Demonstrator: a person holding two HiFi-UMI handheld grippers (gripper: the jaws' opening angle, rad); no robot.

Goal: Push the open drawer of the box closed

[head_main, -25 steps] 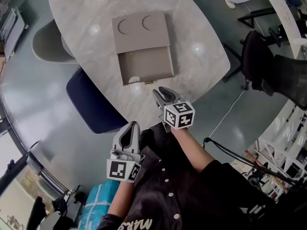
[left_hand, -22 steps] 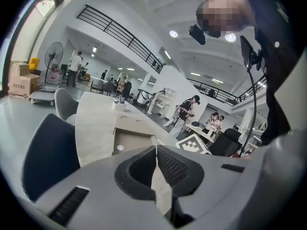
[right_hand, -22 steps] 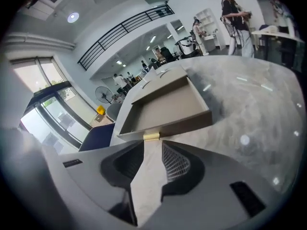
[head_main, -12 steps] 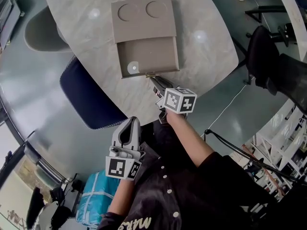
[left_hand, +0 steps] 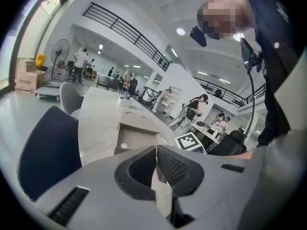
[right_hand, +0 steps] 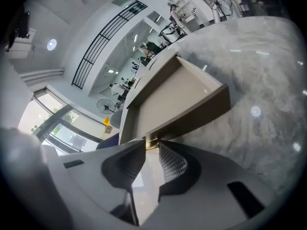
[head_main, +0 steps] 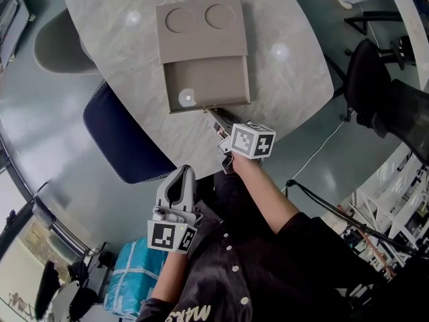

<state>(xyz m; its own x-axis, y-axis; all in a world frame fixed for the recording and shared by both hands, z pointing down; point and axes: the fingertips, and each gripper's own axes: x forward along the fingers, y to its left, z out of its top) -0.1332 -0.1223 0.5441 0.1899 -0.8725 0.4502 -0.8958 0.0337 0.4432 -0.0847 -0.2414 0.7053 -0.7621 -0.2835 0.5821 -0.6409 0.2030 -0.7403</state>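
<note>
While my left gripper (head_main: 182, 174) hangs closed near my body in the head view, my right gripper (head_main: 212, 113) has advanced to the open drawer (head_main: 206, 79) of the box (head_main: 200, 29) on the marble table (head_main: 288, 79).

Left gripper view: jaws together, nothing held.

Right gripper view: jaws closing around the drawer's brass pull (right_hand: 151, 141), not yet pinching it. I judge the push is about to begin. No writing is legible on the box.
</note>
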